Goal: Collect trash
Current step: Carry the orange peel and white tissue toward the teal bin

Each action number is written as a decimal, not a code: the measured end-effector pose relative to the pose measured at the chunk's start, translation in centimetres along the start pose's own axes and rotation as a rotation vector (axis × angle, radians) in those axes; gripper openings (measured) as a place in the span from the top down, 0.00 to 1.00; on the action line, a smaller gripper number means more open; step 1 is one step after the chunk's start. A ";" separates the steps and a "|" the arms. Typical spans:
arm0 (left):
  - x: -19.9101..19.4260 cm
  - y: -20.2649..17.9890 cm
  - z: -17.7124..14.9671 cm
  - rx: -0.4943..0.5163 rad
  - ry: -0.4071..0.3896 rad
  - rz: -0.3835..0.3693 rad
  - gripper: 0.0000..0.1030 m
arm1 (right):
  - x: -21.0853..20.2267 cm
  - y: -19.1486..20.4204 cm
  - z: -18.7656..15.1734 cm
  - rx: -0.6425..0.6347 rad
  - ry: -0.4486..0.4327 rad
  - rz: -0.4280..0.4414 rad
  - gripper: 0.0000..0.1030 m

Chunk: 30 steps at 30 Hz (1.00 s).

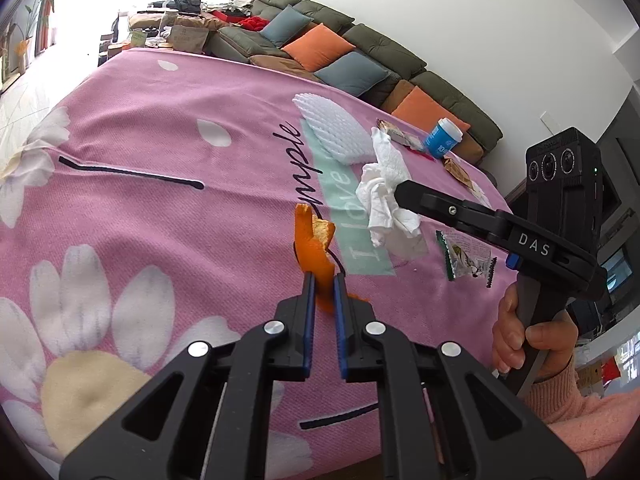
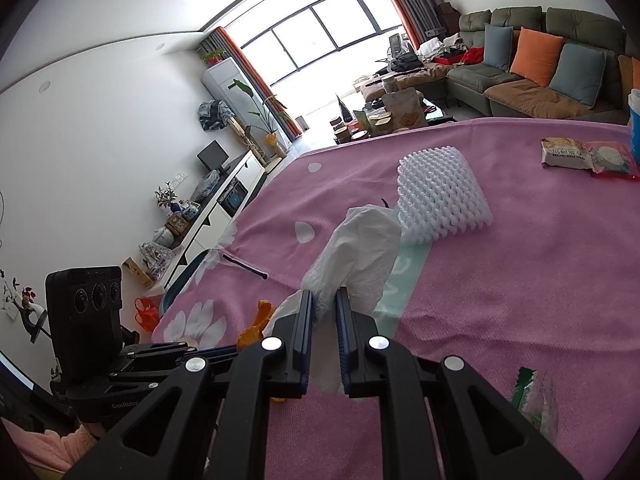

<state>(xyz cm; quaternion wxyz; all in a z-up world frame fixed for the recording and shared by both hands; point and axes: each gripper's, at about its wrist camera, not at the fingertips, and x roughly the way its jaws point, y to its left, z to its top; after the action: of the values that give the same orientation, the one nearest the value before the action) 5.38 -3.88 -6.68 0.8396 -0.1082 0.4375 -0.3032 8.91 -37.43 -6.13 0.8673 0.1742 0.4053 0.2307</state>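
The blue tub (image 2: 635, 124) beside the snack packets (image 2: 588, 155) is cut off by the right wrist view's edge. The orange peel (image 2: 256, 326) sits mostly hidden behind the right gripper's linkage. The green-edged wrapper (image 2: 534, 400) near that linkage is blurred, its print unreadable. The tub's label in the left wrist view (image 1: 442, 138) is too small to read.

Pink flowered cloth and the litter we see on it

We see a table under a pink cloth (image 1: 168, 128). A white foam net (image 1: 334, 130) lies mid-cloth; beyond it sit a snack packet (image 2: 564, 153) and a blue cup (image 1: 442, 138), and nearer than it a green-edged clear wrapper (image 1: 468, 256).
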 end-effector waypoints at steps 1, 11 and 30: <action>-0.4 0.1 0.0 0.000 -0.008 0.005 0.91 | 0.0 0.0 0.0 0.000 -0.001 0.002 0.90; -4.4 1.1 0.3 0.024 -0.085 0.090 0.91 | 0.7 1.4 0.3 -0.026 0.001 0.048 0.90; -10.5 5.4 -0.2 -0.060 -0.177 0.219 0.91 | 4.9 8.0 1.6 -0.143 0.056 0.174 0.90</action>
<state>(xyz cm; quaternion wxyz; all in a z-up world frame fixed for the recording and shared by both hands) 2.86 6.78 -2.19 0.8992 -0.1114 0.3800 -0.1859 10.88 -28.30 -4.30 0.8425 0.1401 0.3952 0.3382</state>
